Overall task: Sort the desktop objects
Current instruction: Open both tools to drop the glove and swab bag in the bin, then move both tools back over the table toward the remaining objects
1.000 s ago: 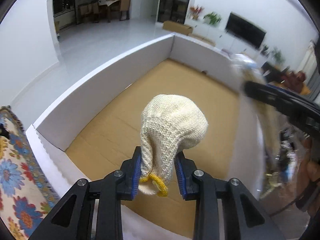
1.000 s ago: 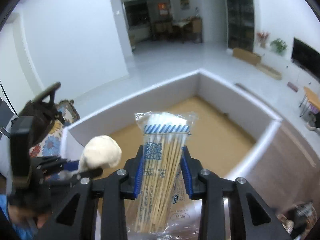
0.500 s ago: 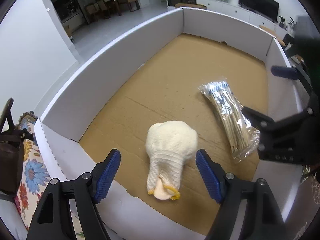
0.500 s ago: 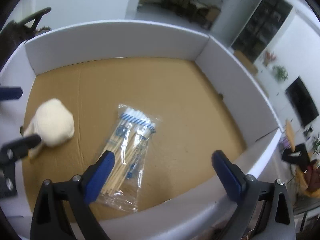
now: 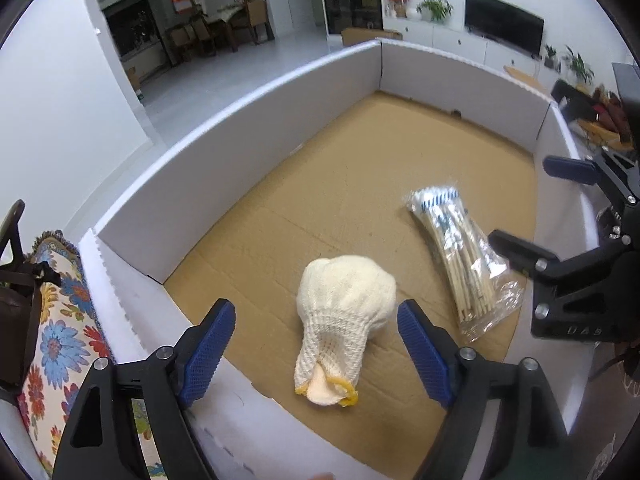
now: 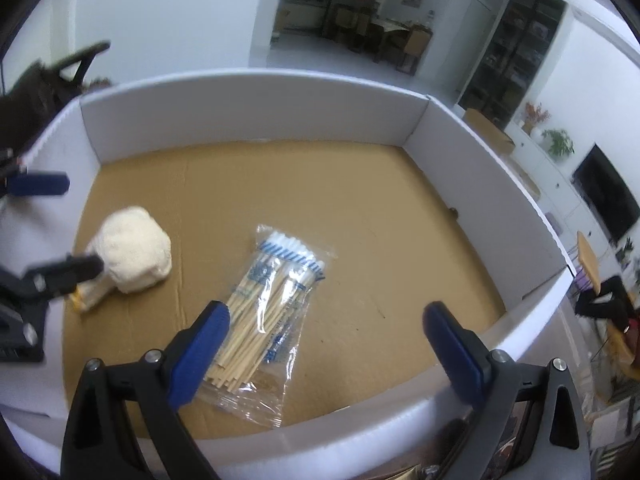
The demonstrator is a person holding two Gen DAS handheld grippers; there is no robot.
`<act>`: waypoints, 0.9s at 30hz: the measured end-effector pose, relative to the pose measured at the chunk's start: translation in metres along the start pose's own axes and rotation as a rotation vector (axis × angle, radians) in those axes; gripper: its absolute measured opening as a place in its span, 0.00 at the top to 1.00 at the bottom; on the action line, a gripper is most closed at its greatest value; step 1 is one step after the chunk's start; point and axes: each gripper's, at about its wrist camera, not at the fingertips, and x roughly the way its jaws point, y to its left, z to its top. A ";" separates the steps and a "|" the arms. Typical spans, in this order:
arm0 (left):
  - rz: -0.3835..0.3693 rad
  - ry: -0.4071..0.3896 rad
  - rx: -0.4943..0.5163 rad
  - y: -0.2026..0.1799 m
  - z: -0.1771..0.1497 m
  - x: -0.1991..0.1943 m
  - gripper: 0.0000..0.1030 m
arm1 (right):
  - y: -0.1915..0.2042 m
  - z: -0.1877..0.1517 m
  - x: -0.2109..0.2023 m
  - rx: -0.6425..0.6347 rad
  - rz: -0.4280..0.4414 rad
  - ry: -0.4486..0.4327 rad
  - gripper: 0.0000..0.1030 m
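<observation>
Left wrist view: the left gripper [image 5: 316,350] has its jaws opening, the rolled knit glove [image 5: 340,312] lying free between them on the brown cardboard floor of the white-walled box [image 5: 240,136], yellow-edged cuff toward the camera. The right gripper [image 6: 326,354] gapes wide, holding nothing; the bag of cotton swabs [image 6: 276,304] lies beside its left pad, long axis slanting away, white tips farthest. Beyond: a tiled room, television [image 5: 504,32], flowered cloth [image 5: 60,340]. Bag print is unreadable.
</observation>
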 end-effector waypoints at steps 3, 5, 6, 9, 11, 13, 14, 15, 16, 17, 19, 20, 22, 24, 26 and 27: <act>-0.057 -0.113 -0.085 0.008 -0.003 -0.031 0.20 | -0.009 0.007 -0.035 0.132 0.037 -0.106 0.00; -0.092 -0.184 -0.124 0.008 -0.007 -0.058 0.20 | -0.016 0.002 -0.059 0.169 0.039 -0.146 0.00; -0.115 -0.214 -0.140 0.005 -0.009 -0.072 0.19 | -0.018 -0.008 -0.076 0.182 0.034 -0.163 0.00; -0.173 -0.263 -0.146 -0.015 -0.019 -0.101 0.10 | -0.023 -0.046 -0.121 0.211 -0.014 -0.171 0.00; -0.207 -0.309 -0.127 -0.031 -0.030 -0.119 0.05 | -0.023 -0.082 -0.154 0.238 -0.050 -0.179 0.00; -0.253 -0.373 -0.065 -0.058 -0.049 -0.140 0.01 | -0.027 -0.129 -0.185 0.284 -0.103 -0.160 0.00; -0.274 -0.394 -0.023 -0.073 -0.057 -0.148 0.00 | -0.036 -0.152 -0.191 0.313 -0.132 -0.137 0.00; -0.294 -0.403 0.019 -0.091 -0.067 -0.154 0.00 | -0.044 -0.181 -0.197 0.352 -0.155 -0.102 0.00; -0.322 -0.398 0.074 -0.108 -0.076 -0.158 0.00 | -0.050 -0.205 -0.202 0.383 -0.169 -0.068 0.00; -0.343 -0.388 0.112 -0.122 -0.083 -0.161 0.00 | -0.055 -0.230 -0.205 0.417 -0.189 -0.025 0.00; -0.400 -0.343 0.224 -0.164 -0.096 -0.160 0.00 | -0.065 -0.275 -0.206 0.465 -0.230 0.067 0.00; -0.414 -0.325 0.262 -0.181 -0.104 -0.162 0.00 | -0.067 -0.294 -0.206 0.480 -0.251 0.107 0.00; -0.435 -0.279 0.338 -0.212 -0.116 -0.155 0.00 | -0.074 -0.326 -0.209 0.502 -0.280 0.167 0.00; -0.447 -0.244 0.378 -0.234 -0.129 -0.150 0.00 | -0.076 -0.350 -0.210 0.539 -0.284 0.196 0.00; -0.457 -0.218 0.389 -0.242 -0.136 -0.143 0.00 | -0.084 -0.362 -0.205 0.575 -0.277 0.206 0.00; -0.457 -0.215 0.390 -0.244 -0.145 -0.140 0.00 | -0.086 -0.367 -0.201 0.597 -0.271 0.209 0.00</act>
